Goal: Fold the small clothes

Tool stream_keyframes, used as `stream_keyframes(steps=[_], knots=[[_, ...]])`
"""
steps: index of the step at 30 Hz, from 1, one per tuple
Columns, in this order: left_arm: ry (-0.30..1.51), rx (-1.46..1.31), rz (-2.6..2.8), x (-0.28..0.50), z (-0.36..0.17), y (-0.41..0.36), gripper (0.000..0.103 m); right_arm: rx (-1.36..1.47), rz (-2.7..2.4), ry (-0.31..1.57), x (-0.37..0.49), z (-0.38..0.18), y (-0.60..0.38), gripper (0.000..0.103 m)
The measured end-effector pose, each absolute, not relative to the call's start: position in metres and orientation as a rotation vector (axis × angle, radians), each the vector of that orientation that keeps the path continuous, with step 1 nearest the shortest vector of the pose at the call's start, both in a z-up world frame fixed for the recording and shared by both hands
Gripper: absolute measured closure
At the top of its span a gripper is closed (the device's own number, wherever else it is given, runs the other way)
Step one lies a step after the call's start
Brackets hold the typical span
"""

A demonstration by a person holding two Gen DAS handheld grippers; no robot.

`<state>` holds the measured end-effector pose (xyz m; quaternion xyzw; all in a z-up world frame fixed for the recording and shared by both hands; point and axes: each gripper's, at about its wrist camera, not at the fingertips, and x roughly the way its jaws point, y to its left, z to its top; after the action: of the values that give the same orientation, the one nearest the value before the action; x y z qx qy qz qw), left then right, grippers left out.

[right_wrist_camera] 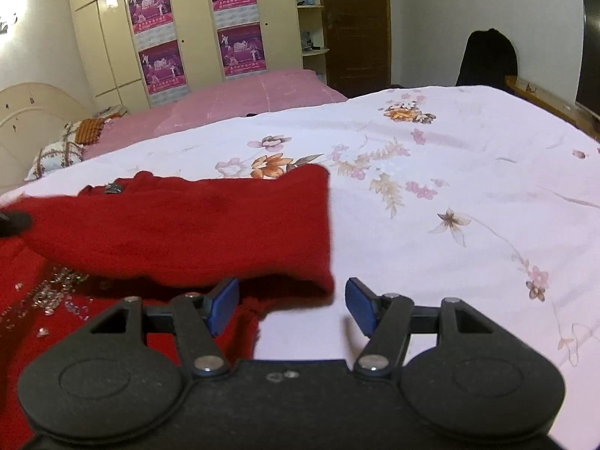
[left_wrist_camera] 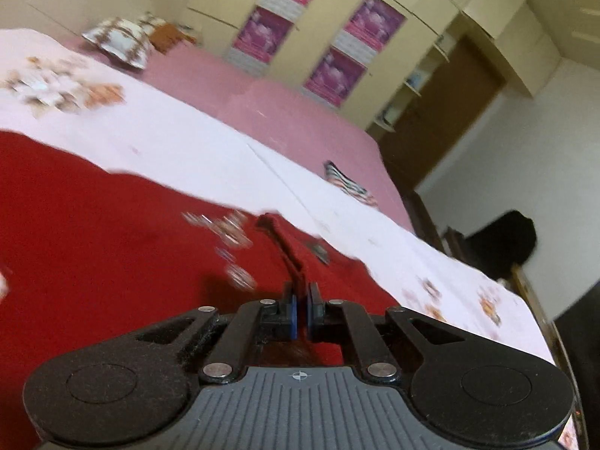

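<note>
A small red sweater [left_wrist_camera: 112,232] with sparkly beadwork lies on the white floral bedsheet [left_wrist_camera: 195,138]. My left gripper [left_wrist_camera: 300,302] is shut on a raised ridge of the red sweater's edge. In the right wrist view the red sweater [right_wrist_camera: 195,225] has a sleeve folded across its body, ending in a cuff near the sheet. My right gripper [right_wrist_camera: 291,302] is open and empty, just in front of that cuff, with its left pad [right_wrist_camera: 224,300] over red fabric.
A striped folded garment [left_wrist_camera: 348,183] lies farther along the sheet. Pink bedding [right_wrist_camera: 243,93] and pillows [right_wrist_camera: 63,150] lie beyond. Wardrobes with purple posters [right_wrist_camera: 195,30] stand behind, and a dark chair [right_wrist_camera: 487,56] is at the bed's far side.
</note>
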<state>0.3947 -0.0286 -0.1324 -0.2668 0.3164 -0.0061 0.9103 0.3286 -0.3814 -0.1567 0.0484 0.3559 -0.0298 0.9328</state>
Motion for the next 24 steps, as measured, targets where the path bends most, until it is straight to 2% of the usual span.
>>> stream_keyframes(steps=[7, 9, 10, 14, 18, 19, 20, 24], knots=[[0.668, -0.542, 0.143, 0.389, -0.151, 0.024, 0.098, 0.071, -0.009, 0.771, 0.35, -0.168, -0.36, 0.046], [0.695, -0.525, 0.168, 0.388, -0.162, 0.028, 0.098, 0.067, 0.003, 0.776, 0.352, -0.17, -0.355, 0.07], [0.706, -0.518, 0.183, 0.388, -0.168, 0.029, 0.098, 0.064, 0.0, 0.791, 0.354, -0.172, -0.354, 0.095], [0.774, -0.493, 0.212, 0.392, -0.193, 0.034, 0.098, 0.099, -0.062, 0.805, 0.352, -0.179, -0.365, 0.095], [0.772, -0.406, 0.231, 0.385, -0.177, 0.029, 0.098, 0.095, -0.035, 0.845, 0.347, -0.178, -0.368, 0.094], [0.763, -0.403, 0.239, 0.379, -0.17, 0.032, 0.098, 0.096, -0.022, 0.857, 0.344, -0.175, -0.37, 0.09], [0.756, -0.403, 0.241, 0.374, -0.165, 0.036, 0.098, 0.109, -0.02, 0.855, 0.34, -0.171, -0.372, 0.078], [0.73, -0.379, 0.226, 0.363, -0.149, 0.043, 0.098, 0.171, 0.006, 0.779, 0.326, -0.149, -0.379, 0.075]])
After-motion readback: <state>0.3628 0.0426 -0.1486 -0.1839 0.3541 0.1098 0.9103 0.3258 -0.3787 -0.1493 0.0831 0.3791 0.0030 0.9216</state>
